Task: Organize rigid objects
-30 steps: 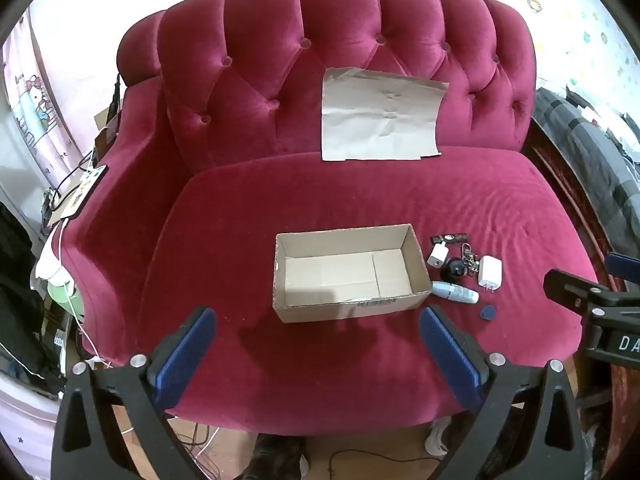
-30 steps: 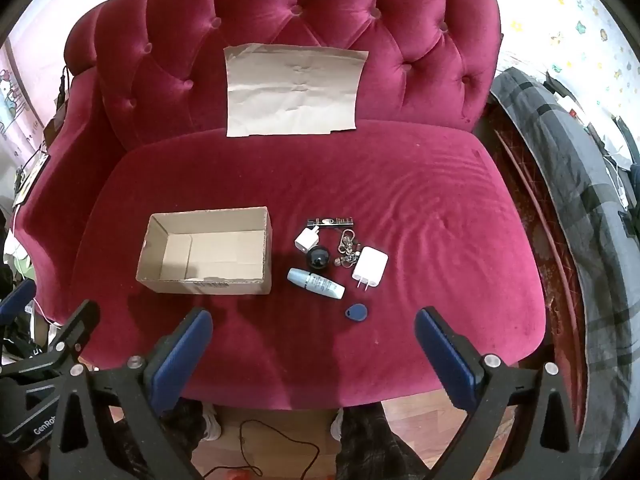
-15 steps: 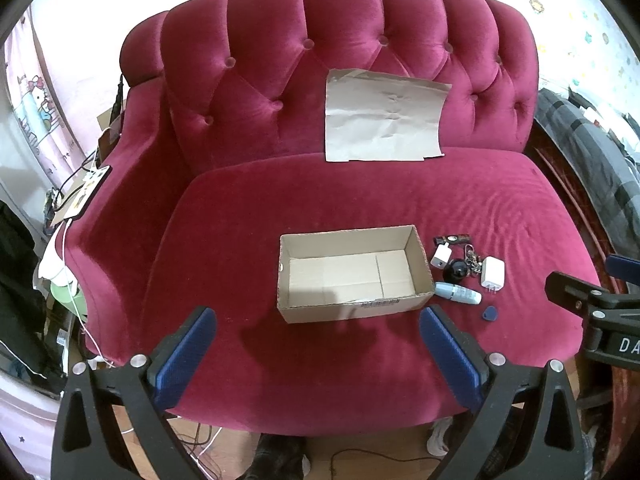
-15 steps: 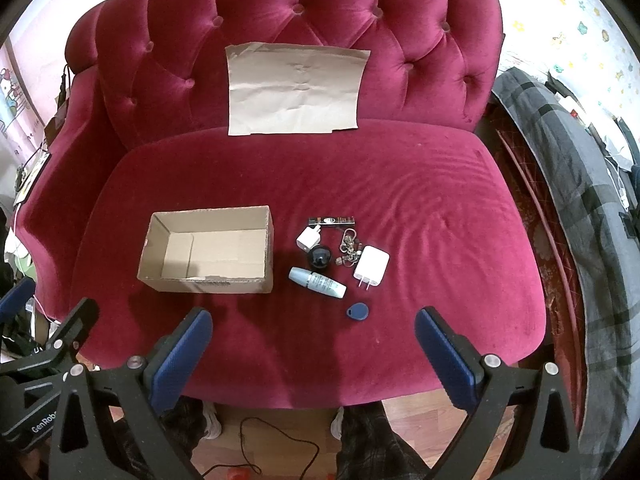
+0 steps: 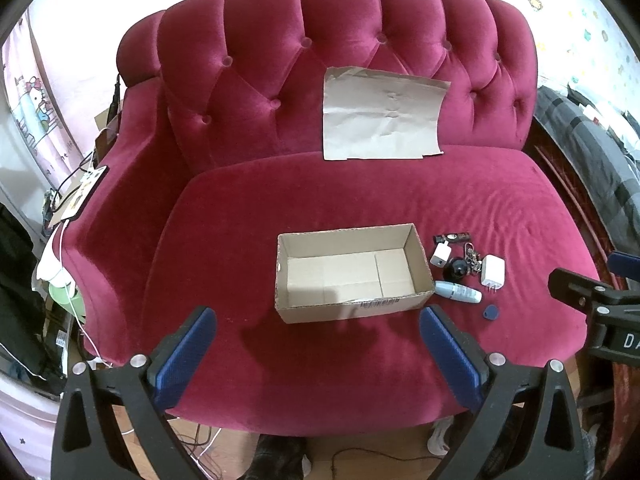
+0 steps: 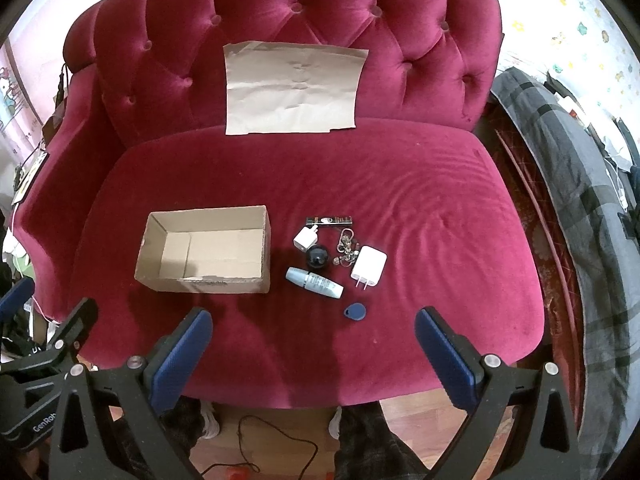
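An open cardboard box (image 5: 352, 272) sits on the seat of a red velvet sofa (image 5: 360, 360), empty inside, its long side running left to right. Just to its right lies a small cluster of things: a dark stick-shaped item (image 6: 329, 221) farthest back, a small white plug (image 6: 306, 238) in front of it, a black round knob (image 6: 317, 258) beside a bunch of keys (image 6: 347, 248), and a larger white charger (image 6: 370, 266) with its prongs pointing toward the front edge. A pale blue tube (image 6: 314, 282) lies on its side nearest the box, close to its right front corner but not touching as far as the views show. A blue key tag (image 6: 354, 312) rests apart from the rest, nearer the sofa's front edge.

Both sets of tongs hang in front of the sofa, above its front edge, and neither holds anything — the left tongs (image 5: 316, 344) are spread wide, roughly framing the box, and the right tongs (image 6: 314, 344) are spread just as wide, with the key tag and tube ahead of them.

A creased sheet of brown paper (image 5: 382, 116) leans against the tufted backrest (well behind the box). A grey checked blanket (image 6: 580, 200) lies to the right of the sofa.
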Tool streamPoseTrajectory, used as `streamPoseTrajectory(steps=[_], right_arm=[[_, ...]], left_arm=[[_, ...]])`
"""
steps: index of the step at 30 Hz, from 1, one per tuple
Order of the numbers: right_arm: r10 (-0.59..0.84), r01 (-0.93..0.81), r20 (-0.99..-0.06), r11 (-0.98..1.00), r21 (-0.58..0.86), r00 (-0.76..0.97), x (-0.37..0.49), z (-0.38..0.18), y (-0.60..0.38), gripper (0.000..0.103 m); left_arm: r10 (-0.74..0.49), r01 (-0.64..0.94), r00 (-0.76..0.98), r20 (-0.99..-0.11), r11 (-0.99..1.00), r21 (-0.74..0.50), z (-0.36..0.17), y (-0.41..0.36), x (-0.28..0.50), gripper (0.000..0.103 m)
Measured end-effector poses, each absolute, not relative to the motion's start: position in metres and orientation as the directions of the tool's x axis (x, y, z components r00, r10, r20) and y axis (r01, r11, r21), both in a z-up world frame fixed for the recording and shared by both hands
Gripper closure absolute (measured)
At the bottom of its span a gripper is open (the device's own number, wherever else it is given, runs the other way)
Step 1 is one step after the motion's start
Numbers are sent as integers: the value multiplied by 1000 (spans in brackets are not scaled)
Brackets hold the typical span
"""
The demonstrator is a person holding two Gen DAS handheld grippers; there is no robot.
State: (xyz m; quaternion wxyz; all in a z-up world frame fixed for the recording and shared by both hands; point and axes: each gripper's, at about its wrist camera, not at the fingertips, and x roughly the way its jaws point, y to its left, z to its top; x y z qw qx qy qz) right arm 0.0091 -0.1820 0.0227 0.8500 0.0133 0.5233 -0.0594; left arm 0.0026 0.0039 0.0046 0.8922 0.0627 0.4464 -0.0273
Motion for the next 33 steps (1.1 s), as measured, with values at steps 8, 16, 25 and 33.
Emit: streamPoseTrajectory(steps=[8,16,25,33], right_arm=[[-85,112,-890,993,-38,449,12,23,-184,0],[-92,107,-889,993,-48,448,13,24,-183,0],[-92,102,-892,993,-51,443,17,21,-185,0],[-96,109,-891,993,-53,443,26,14,-192,0]], left_arm=[[5,102,606,-796,991,83,4,2,5,0],[-2,108,610,-793,991,81,2,-1,8,0],[-1,113,608,-794,990,85,-1,1,12,0],[-3,122,617,-787,988,92,-9,5,26,0]])
